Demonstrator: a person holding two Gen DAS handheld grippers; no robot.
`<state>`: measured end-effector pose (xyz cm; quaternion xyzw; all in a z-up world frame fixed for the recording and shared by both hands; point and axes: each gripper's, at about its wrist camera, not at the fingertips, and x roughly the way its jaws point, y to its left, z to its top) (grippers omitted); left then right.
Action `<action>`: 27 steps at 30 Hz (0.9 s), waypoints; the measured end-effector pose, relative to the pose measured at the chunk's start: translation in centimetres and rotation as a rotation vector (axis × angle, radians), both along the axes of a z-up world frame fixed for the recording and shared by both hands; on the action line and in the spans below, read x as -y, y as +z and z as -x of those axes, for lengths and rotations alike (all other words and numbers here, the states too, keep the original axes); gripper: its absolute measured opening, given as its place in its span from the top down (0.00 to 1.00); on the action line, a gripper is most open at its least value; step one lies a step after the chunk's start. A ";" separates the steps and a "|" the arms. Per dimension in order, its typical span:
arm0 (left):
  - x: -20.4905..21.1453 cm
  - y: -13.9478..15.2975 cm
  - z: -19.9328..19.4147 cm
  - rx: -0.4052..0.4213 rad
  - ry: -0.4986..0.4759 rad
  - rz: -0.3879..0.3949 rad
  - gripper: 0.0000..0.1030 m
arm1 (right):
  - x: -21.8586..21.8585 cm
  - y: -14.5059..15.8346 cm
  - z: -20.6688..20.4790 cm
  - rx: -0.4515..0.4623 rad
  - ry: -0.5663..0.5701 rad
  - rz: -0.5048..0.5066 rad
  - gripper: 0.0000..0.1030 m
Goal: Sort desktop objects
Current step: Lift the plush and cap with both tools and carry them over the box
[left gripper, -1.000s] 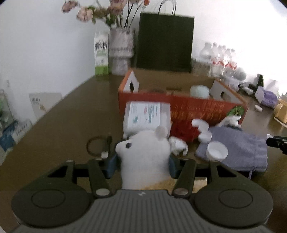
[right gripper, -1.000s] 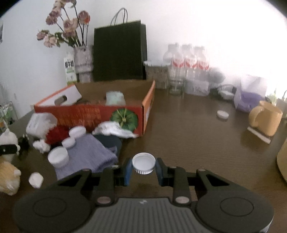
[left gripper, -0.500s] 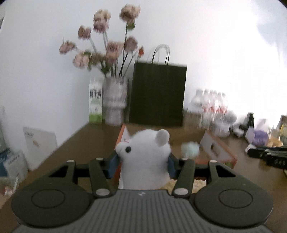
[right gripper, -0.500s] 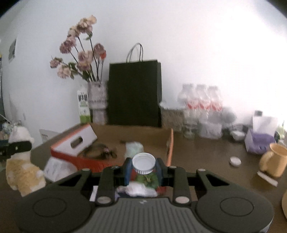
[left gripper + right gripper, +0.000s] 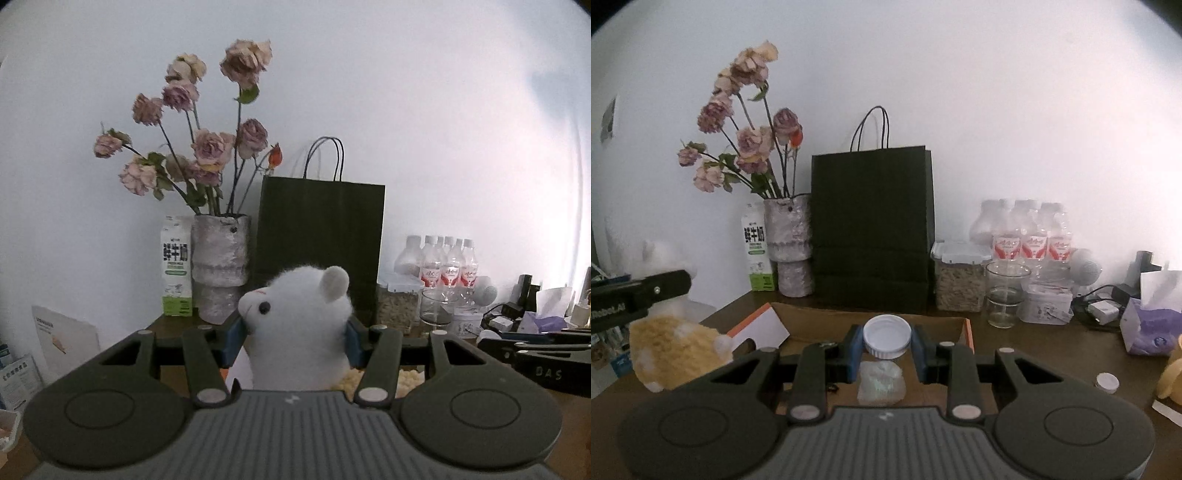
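My left gripper (image 5: 295, 330) is shut on a white and yellow plush animal (image 5: 297, 332), held high above the table; the plush also shows at the left of the right wrist view (image 5: 676, 347). My right gripper (image 5: 886, 338) is shut on a white plastic lid (image 5: 886, 335) and holds it over the open orange cardboard box (image 5: 967, 332). A pale green lump (image 5: 881, 382) lies inside the box below the lid. The right gripper's black body shows at the right of the left wrist view (image 5: 535, 354).
At the back by the wall stand a vase of dried roses (image 5: 788, 247), a milk carton (image 5: 755, 254), a black paper bag (image 5: 873, 229), a seed jar (image 5: 960, 277), a glass (image 5: 1004, 295), water bottles (image 5: 1034, 236) and a purple tissue pack (image 5: 1148, 325). A small white cap (image 5: 1107, 382) lies right.
Both grippers have risen from the table with their loads. The right gripper moved over the box with the lid. The left gripper lifted the plush above the clutter.
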<state>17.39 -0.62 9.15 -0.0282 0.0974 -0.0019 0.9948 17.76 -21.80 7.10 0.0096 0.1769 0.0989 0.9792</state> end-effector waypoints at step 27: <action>1.8 -3.1 -16.2 -0.402 -0.072 -0.047 0.47 | -1.4 -5.5 -17.9 -0.367 -0.002 0.123 0.74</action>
